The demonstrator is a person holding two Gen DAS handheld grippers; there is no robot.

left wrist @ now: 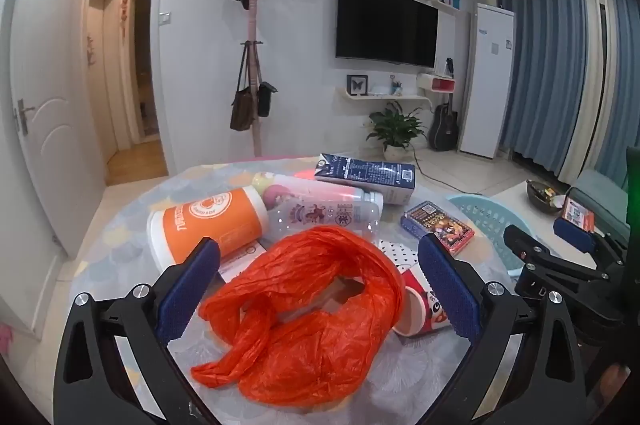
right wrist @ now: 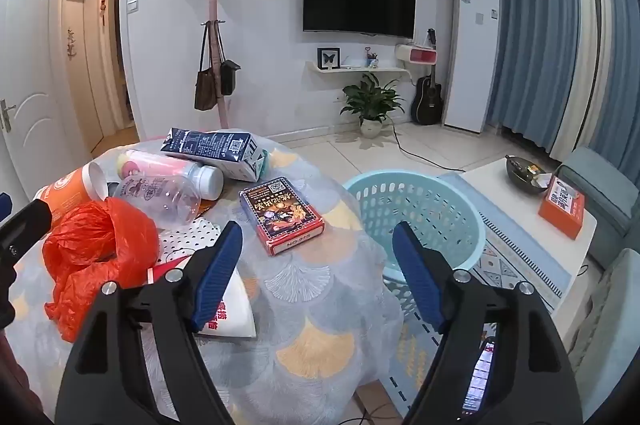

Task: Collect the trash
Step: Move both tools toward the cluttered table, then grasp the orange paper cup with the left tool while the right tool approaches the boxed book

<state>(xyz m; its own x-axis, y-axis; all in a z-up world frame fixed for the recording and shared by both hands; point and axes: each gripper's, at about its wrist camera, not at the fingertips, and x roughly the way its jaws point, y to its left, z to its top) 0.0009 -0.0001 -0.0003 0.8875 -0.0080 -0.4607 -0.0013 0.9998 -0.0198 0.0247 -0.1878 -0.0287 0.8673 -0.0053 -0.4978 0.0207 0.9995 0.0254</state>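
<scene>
Trash lies on a round table point(left wrist: 132, 225): a crumpled orange plastic bag point(left wrist: 304, 313), an orange-and-white cup point(left wrist: 208, 229) on its side, a clear plastic bottle point(left wrist: 324, 211), a dark blue milk carton point(left wrist: 366, 177), a card box point(left wrist: 438, 227) and a red paper cup point(left wrist: 420, 309). My left gripper point(left wrist: 316, 265) is open, its fingers on either side of the bag, above it. My right gripper point(right wrist: 316, 245) is open and empty over the table's right edge, near the card box point(right wrist: 280, 215). The bag point(right wrist: 96, 249) lies to its left.
A light blue plastic basket point(right wrist: 416, 217) stands on the floor right of the table. A white low table point(right wrist: 528, 209) with an orange box and a bowl is beyond it. A sofa point(right wrist: 604, 193) is at the far right. White paper wrappers point(right wrist: 232, 309) lie on the table.
</scene>
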